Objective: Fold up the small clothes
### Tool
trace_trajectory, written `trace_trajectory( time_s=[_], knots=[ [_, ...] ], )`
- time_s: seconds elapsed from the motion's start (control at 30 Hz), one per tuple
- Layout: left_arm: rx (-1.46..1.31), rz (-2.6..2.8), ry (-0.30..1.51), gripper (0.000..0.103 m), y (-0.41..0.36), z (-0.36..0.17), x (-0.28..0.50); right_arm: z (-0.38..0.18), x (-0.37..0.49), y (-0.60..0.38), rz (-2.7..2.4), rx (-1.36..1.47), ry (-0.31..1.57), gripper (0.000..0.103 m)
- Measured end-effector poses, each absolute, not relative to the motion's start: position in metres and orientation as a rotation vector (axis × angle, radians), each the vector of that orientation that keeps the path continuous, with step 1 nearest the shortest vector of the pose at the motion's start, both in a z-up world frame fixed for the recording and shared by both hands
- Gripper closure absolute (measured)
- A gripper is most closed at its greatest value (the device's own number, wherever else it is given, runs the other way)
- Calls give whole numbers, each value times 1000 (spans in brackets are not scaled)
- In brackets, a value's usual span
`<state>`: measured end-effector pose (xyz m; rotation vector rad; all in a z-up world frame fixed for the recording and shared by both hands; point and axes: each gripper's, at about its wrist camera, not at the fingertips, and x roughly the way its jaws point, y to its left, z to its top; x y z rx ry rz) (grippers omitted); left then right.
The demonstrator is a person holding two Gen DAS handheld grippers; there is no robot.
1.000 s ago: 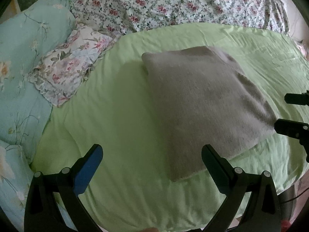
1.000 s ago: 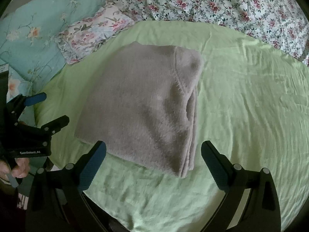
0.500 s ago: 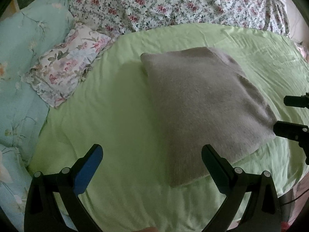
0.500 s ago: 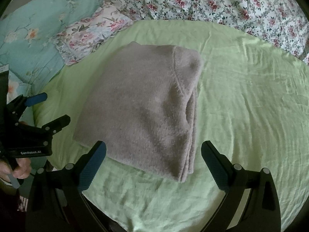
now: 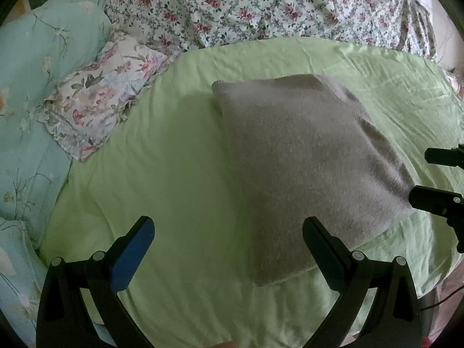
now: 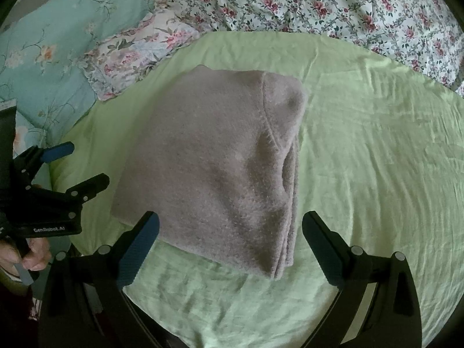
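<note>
A grey fuzzy garment (image 5: 304, 156) lies folded into a thick rectangle on the light green sheet (image 5: 162, 179); it also shows in the right wrist view (image 6: 214, 162), with its stacked layer edges at the near right. My left gripper (image 5: 229, 232) is open and empty, held above the sheet by the garment's near left corner. My right gripper (image 6: 230, 226) is open and empty, held over the garment's near edge. Each gripper shows at the side of the other's view, the right one (image 5: 435, 179) and the left one (image 6: 78, 168), both clear of the cloth.
A floral quilt (image 5: 261, 5) is bunched across the back of the bed. A small floral pillow (image 5: 98, 101) and a teal flowered pillow (image 5: 32, 92) lie at the left. The bed's near edge drops off at the lower right (image 5: 440, 284).
Both grippers have drawn slightly back and the views have shifted a little. The garment has not moved and both grippers stay open.
</note>
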<state>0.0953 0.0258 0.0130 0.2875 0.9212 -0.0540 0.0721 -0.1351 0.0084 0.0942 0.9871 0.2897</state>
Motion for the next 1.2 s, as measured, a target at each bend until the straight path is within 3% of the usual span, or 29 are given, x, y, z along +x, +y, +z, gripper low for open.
trace_trajectory(
  time_s=[1.2],
  knots=[
    [298,-48,906,1,22,18,93,17,75,-139,202,54,963,4]
  ],
)
